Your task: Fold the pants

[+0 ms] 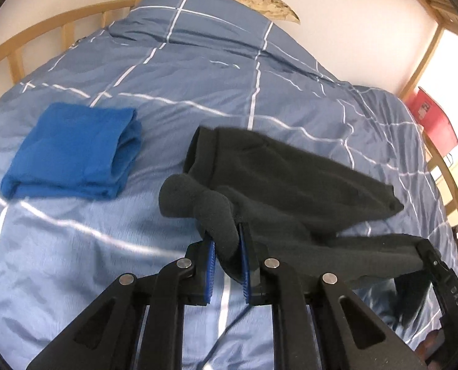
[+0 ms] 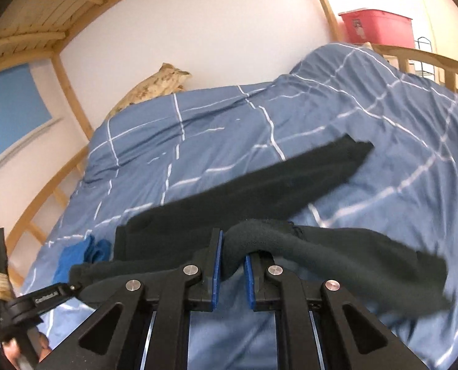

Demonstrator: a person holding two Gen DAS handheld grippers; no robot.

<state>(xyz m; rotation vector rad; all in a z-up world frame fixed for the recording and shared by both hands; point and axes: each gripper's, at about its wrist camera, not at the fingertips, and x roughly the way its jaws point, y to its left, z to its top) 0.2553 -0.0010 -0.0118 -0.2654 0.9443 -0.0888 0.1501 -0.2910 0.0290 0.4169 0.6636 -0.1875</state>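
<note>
On the bed (image 1: 74, 246), both grippers, left (image 1: 227, 246) and right (image 2: 232, 259), are pinching the pants' (image 1: 290, 178) near edge, legs stretching ahead toward the right.

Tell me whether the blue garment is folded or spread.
Folded: the blue garment lies as a compact rectangle with stacked layers at its edge on the duvet.

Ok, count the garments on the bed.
2: black pants spread mid-bed, clamped in both tools; folded blue garment lying to their left. Others may lie outside view.
</note>
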